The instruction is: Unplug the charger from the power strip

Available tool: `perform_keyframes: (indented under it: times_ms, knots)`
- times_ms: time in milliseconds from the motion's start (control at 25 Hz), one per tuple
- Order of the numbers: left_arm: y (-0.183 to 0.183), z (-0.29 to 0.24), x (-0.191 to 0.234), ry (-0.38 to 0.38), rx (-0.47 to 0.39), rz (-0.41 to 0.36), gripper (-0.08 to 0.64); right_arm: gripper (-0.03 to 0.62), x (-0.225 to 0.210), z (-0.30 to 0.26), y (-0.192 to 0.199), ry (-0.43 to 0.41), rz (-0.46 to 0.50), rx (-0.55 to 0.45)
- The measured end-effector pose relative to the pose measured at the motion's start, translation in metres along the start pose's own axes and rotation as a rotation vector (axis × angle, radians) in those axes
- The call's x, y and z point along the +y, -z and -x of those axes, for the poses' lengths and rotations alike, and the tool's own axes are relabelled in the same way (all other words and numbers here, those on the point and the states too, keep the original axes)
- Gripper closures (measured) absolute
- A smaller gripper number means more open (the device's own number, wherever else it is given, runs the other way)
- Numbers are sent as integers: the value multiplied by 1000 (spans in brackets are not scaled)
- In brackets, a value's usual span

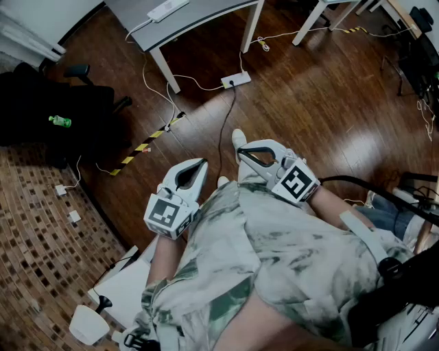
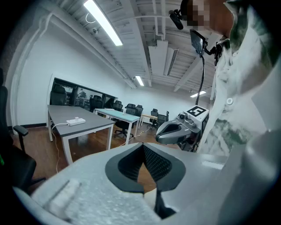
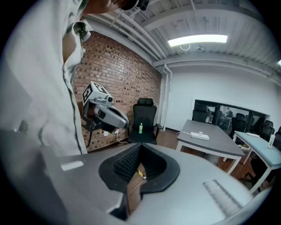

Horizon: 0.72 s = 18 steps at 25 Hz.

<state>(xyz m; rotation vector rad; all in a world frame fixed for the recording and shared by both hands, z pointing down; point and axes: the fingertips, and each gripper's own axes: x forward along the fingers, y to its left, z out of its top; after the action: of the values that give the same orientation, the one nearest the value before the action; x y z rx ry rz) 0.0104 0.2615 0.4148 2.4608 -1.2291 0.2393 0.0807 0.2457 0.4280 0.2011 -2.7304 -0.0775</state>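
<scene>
Standing well apart from the grey desk [image 1: 206, 14], the white-shelled left gripper [image 1: 199, 166] and right gripper [image 1: 243, 154] hover empty, jaws pressed together. The long white power strip [image 1: 167, 9] lies on that desk (charger seemingly plugged on top). The approach comes next: step closer, then spread one gripper's jaws.

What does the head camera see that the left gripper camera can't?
Only the head view: the white power strip on the floor with a black cable running to it, striped tape, and a green bottle. Only the left gripper view: ceiling lights and far office chairs. Both: the grey table with another power strip on top, and the right gripper.
</scene>
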Motion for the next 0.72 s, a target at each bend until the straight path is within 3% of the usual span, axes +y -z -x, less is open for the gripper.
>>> perform_keyframes:
  times_ms: [160, 400, 720]
  knots:
    - [-14, -34, 32, 13, -11, -18, 558, 586, -46, -13, 7, 15, -3, 23]
    - [-33, -72, 102, -46, -7, 24, 557, 586, -127, -56, 10, -39, 5, 12]
    - [-105, -151, 199, -134, 9, 33, 557, 586, -267, -99, -6, -90, -1, -8]
